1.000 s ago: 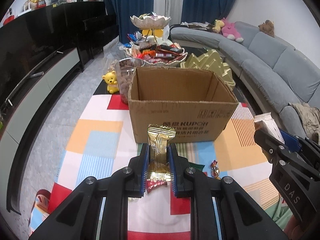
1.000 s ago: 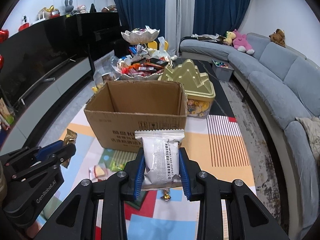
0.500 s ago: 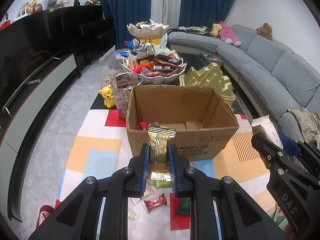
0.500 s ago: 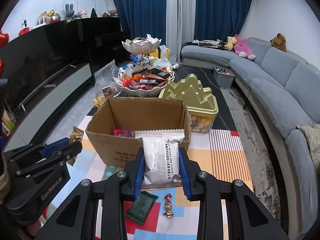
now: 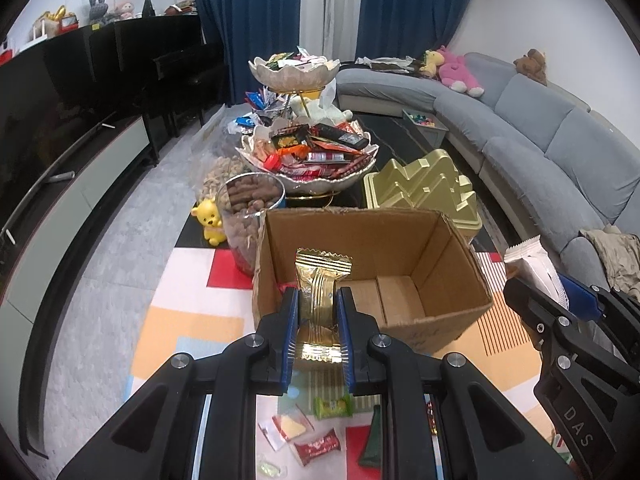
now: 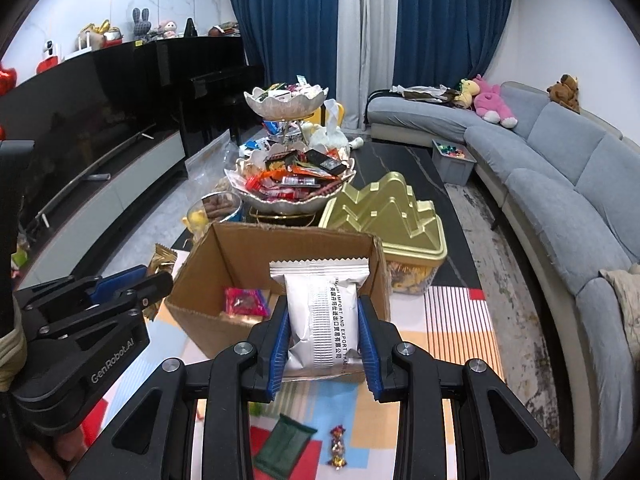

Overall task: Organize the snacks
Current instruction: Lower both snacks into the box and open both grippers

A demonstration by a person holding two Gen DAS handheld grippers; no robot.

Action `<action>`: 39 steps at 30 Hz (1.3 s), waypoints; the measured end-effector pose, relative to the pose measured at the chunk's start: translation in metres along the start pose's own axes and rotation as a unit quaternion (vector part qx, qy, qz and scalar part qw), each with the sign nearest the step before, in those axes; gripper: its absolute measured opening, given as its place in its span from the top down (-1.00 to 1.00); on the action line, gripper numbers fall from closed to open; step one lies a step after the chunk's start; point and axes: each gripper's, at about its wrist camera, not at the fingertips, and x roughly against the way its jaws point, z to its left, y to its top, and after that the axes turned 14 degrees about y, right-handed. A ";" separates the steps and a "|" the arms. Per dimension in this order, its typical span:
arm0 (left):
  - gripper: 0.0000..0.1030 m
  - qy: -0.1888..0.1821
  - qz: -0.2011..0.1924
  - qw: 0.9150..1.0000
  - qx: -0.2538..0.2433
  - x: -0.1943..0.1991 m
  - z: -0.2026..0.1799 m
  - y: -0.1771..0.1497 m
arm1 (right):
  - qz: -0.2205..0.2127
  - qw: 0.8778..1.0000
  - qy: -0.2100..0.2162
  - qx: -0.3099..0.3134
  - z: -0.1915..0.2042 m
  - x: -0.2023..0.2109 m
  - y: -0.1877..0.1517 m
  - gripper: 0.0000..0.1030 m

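A living room with deep blue curtains, a long grey sofa [image 6: 560, 168] curving down one side and a black television unit down the other; in the middle, a low counter [image 5: 192, 328] under a patchwork-coloured cloth.

The left gripper [image 5: 318, 320] has its jaws clamped on a gold-wrapped snack [image 5: 320, 288], which stands upright between the blue pads, its crimped top poking out beyond the tips. Straight ahead of those jaws and below them sits an open cardboard box [image 5: 436, 276], the snack hanging over its near wall. Seen from the right wrist, a pink packet [image 6: 245, 301] lies on the box floor.

The right gripper [image 6: 323, 332] squeezes a white snack packet [image 6: 324, 320] with black print, also upright, held over the near rim of the same box. The two grippers are side by side, each showing at the edge of the other's view.

Beyond the box, further out from both jaws, stands a two-tier dish of sweets [image 5: 308, 152], with a gold mountain-shaped tin [image 6: 384, 216] to its right and a glass jar of brown nuts [image 5: 250, 216] to its left, a small yellow bear figure [image 5: 208, 222] just beside the jar.

Beneath the jaws, loose on the cloth, lie a green sweet [image 5: 333, 406], a red wrapper [image 5: 318, 446], a dark green packet [image 6: 282, 442] and a twisted foil candy [image 6: 337, 444].
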 end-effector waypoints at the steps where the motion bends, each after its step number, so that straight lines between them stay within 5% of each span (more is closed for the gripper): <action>1: 0.61 0.000 0.000 1.000 -0.002 -0.003 -0.001 0.002 | 0.001 1.000 0.001 0.001 -0.001 -0.003 0.002 0.35; 29: 0.60 -0.004 0.042 0.999 -0.001 -0.073 -0.008 0.016 | 0.038 0.999 0.015 -0.004 -0.021 -0.072 0.021 0.35; 31: 0.51 -0.002 0.043 0.999 0.000 -0.074 -0.007 0.015 | 0.038 0.999 0.016 -0.005 -0.022 -0.072 0.022 0.31; 35: 0.06 0.004 0.039 0.999 0.010 -0.070 -0.001 0.014 | 0.029 1.000 0.009 -0.003 -0.022 -0.068 0.023 -0.26; 39: -0.23 0.008 0.036 0.999 0.018 -0.063 0.005 0.016 | 0.019 1.000 -0.002 -0.006 -0.022 -0.060 0.026 -0.42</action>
